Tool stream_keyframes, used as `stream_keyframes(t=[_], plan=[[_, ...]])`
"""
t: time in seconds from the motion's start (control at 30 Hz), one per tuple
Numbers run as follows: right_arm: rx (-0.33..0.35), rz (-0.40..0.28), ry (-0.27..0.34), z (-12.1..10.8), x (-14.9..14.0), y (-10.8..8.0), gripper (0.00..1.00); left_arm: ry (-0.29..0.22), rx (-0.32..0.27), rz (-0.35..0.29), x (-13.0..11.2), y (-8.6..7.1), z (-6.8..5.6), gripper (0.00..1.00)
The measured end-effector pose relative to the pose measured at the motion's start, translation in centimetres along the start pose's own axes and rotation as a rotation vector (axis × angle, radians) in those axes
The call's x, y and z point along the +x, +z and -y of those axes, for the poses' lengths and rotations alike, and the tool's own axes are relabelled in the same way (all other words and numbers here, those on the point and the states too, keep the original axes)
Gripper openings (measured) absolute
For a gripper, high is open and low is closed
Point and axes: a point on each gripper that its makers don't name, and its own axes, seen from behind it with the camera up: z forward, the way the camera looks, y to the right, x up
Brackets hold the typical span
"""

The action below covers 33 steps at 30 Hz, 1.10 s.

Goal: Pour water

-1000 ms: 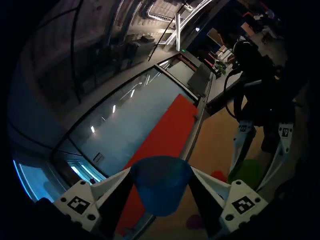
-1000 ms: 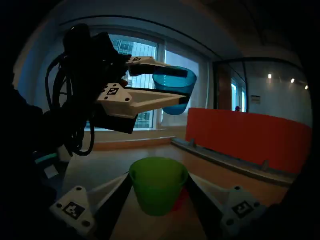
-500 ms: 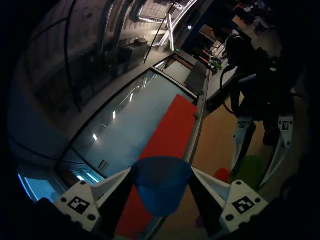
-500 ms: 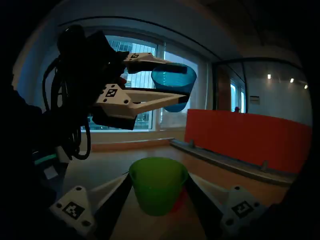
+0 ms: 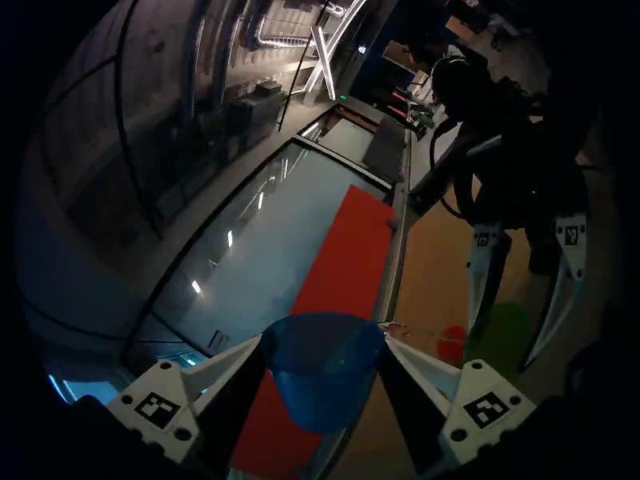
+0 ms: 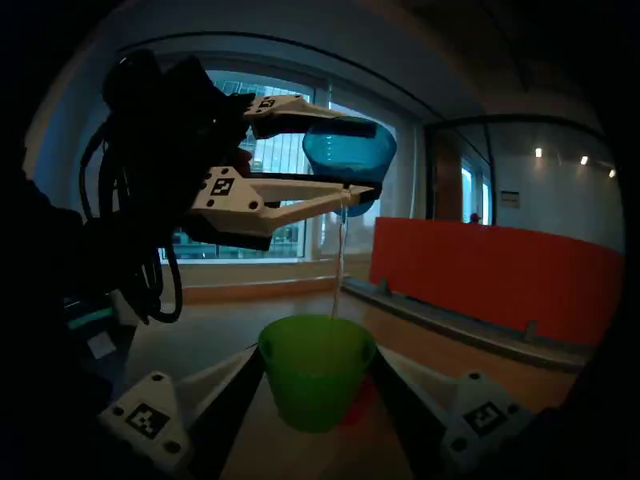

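My left gripper [image 5: 324, 376] is shut on a translucent blue cup [image 5: 323, 368], held high and tipped over. In the right gripper view that blue cup [image 6: 349, 157] leans toward me above the green cup [image 6: 317, 370], and a thin stream of water [image 6: 339, 264] falls from its rim into the green cup. My right gripper [image 6: 317, 380] is shut on the green cup, upright just above the wooden table [image 6: 240, 320]. In the left gripper view the right gripper [image 5: 524, 300] and the green cup [image 5: 502, 336] sit lower right, with a hand behind them.
An orange partition [image 6: 504, 272] runs along the table's far right edge, with a metal rail [image 6: 448, 318] at its foot. Large windows [image 6: 272, 208] stand behind the table. A red round spot [image 5: 452, 344] lies on the table near the green cup. Black cables [image 6: 136, 240] hang from the left gripper.
The blue cup has tilted further and water now streams from it into the green cup. The green cup has stayed in place.
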Motion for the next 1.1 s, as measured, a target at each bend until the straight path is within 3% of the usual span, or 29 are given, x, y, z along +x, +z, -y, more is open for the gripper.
stream_keyframes(t=[1.1], plan=[[-0.009, -0.002, -0.004, -0.3, 0.0, -0.3, 0.91, 0.124, 0.019, -0.020, 1.5, -0.5, 0.6, 0.87]])
